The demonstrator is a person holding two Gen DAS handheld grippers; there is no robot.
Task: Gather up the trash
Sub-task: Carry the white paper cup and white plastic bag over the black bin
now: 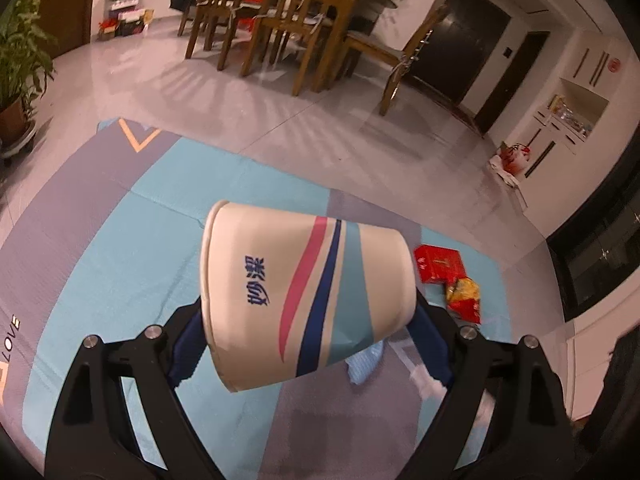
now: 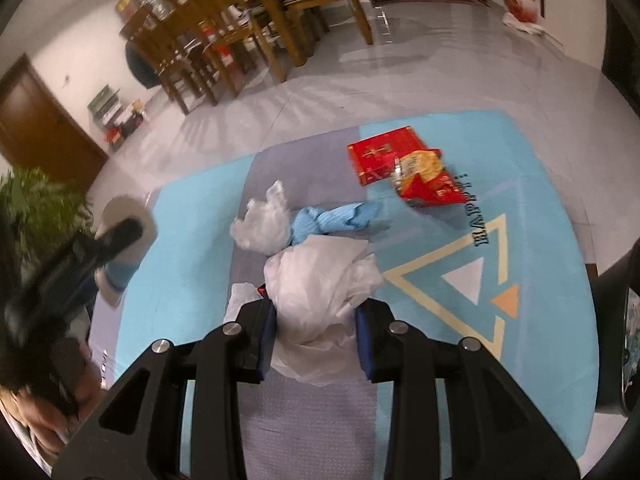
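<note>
My left gripper [image 1: 308, 336] is shut on a white paper cup [image 1: 304, 296] with pink, blue and teal stripes, held sideways above the blue mat [image 1: 120, 240]. It also shows in the right wrist view [image 2: 124, 240] at the left. My right gripper [image 2: 316, 336] is shut on a crumpled white plastic bag [image 2: 320, 292]. On the mat beyond lie a clear plastic wad [image 2: 264, 220], a blue crumpled cloth [image 2: 336, 218], a red box [image 2: 384, 154] and a red-yellow snack wrapper [image 2: 428, 180]. The red box [image 1: 438, 262] and wrapper [image 1: 464, 298] also show in the left wrist view.
A wooden dining table with chairs [image 1: 280, 20] stands on the tiled floor beyond the mat. A potted plant [image 1: 20, 72] is at the left. A red bag [image 1: 514, 156] lies by the white cabinet. A dark doorway [image 1: 472, 40] is at the back.
</note>
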